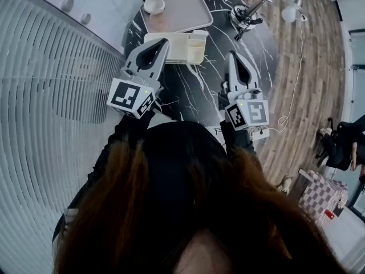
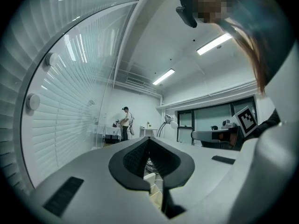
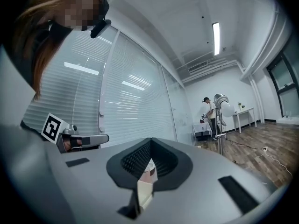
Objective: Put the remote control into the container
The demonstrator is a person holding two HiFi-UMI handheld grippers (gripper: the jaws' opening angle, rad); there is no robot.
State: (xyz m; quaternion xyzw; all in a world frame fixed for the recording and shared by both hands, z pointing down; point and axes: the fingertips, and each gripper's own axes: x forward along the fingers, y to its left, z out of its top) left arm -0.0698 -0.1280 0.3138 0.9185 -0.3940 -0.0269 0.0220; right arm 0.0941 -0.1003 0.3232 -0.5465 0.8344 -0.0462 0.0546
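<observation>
**Both tools shut and empty; remote not positively located**

Left to right, head view.

Left tool [image 1: 162, 42]: level over the bench [image 1: 194, 90], its tips just over the near left end of the container [image 1: 181, 49]. In the left gripper view, the left tool [image 2: 148, 139] has its jaws together at the tip and nothing between the pads.

Container: white, open-topped, with small compartments at its right end. A tray [image 1: 183, 13] lies behind it, with a cup [image 1: 153, 5] at the tray's left corner.

Right tool [image 1: 234, 56]: level, right of the container and clear of it. Jaws closed and empty, confirmed in the right gripper view [image 3: 150, 142].

Remote: no view shows it for certain. A slim dark thing [image 1: 249, 22] lies at the foot of the lamp [image 1: 292, 5], far right on the bench. It may be the remote but is too small to confirm. The container's inside reads as plain white from above, so I judge the remote is not yet in it.

Handling (judgement): probably light, rigid and smooth-shelled, so it could slip. Grip it across the narrow width near mid-length, with the pads on the side edges and off the buttons. It lies flat on hard stone, so the jaws must come in low. Both tools must open first.

Hidden or unclear: the person's hair blocks the near edge of the bench. Each gripper view shows only pale slivers through its jaw gap.
</observation>
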